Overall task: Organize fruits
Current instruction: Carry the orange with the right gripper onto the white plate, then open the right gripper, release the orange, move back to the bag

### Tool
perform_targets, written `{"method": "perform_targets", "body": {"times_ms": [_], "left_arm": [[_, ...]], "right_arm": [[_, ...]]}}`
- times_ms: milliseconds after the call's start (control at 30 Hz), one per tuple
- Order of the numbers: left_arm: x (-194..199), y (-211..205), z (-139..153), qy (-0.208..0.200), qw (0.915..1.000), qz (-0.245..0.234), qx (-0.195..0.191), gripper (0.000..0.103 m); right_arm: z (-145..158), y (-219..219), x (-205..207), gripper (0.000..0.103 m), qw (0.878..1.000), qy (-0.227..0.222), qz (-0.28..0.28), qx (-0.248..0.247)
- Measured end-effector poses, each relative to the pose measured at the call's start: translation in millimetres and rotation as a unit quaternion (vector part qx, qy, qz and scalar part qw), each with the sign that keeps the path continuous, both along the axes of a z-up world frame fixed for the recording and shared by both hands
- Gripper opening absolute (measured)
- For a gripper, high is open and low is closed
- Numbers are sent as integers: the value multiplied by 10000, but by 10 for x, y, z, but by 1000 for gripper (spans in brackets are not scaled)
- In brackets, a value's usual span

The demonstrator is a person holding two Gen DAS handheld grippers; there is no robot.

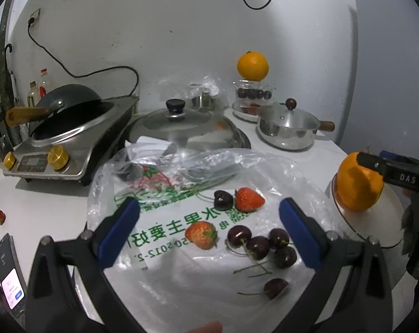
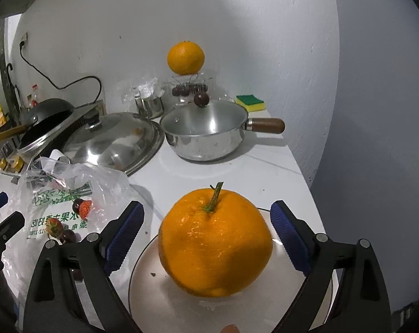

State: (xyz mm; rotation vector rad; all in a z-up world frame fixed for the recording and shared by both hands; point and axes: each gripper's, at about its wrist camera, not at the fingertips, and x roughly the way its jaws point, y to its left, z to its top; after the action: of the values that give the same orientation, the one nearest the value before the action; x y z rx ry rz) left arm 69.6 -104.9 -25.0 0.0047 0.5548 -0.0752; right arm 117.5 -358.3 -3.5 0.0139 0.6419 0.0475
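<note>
Fruit lies loose in the left wrist view: strawberries (image 1: 201,234) and cherries (image 1: 260,245) sit on a plastic bag (image 1: 159,211) on the counter, with the left gripper (image 1: 209,230) hovering over them, fingers wide and holding nothing, so it should probably drop straight down on one berry and close softly to avoid bruising it. From the right wrist view, an orange (image 2: 215,245) rests on a plate (image 2: 153,291) between the wide, empty fingers of the right gripper (image 2: 208,236), which touch neither side; centring the orange before any squeeze should keep it from rolling off.
</note>
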Motion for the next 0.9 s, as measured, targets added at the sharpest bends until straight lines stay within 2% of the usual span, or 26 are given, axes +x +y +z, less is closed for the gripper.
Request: {"method": "perform_targets", "body": {"times_ms": [300, 567, 600, 767, 900], "left_arm": [[-201, 120, 129, -153, 9997, -4, -206, 101], [-380, 286, 170, -265, 9992, 19, -290, 101], [-392, 304, 168, -271, 9992, 19, -293, 101], [-405, 304, 169, -331, 9994, -54, -119, 101], [-405, 324, 177, -388, 9992, -67, -113, 101]], "right_arm": [[276, 192, -315, 94, 9991, -392, 131, -48], [395, 594, -575, 92, 9960, -604, 647, -156], [395, 652, -588, 90, 9955, -603, 711, -180], [347, 876, -604, 61, 9941, -503, 939, -225], [299, 1023, -584, 53, 9924, -474, 1114, -215]]}}
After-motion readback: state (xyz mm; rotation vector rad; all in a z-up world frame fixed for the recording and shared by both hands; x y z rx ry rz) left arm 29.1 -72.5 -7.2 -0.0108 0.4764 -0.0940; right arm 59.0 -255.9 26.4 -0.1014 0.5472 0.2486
